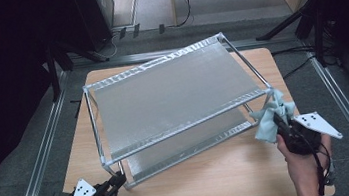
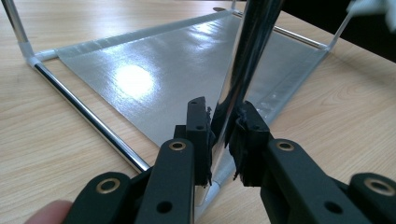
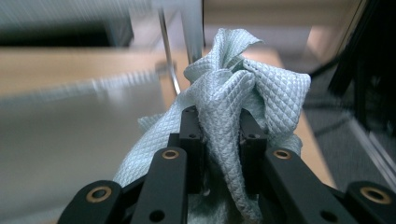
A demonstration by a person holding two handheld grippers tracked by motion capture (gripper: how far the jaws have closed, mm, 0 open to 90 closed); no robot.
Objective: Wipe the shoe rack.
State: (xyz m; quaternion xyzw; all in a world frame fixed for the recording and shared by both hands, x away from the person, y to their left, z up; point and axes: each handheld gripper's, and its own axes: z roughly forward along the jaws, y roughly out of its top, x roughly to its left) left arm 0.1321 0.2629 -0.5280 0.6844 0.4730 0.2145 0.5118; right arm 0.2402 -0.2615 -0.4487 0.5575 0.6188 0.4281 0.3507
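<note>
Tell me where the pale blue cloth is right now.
In the high view the cloth is at the table's right side, pinched in the right tongs, beside the front right corner of the metal rack.

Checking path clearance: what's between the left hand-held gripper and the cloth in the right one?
High view: the rack's lower shelf and bare tabletop lie between the left hand-held gripper, shut on a rack post, and the cloth.
</note>
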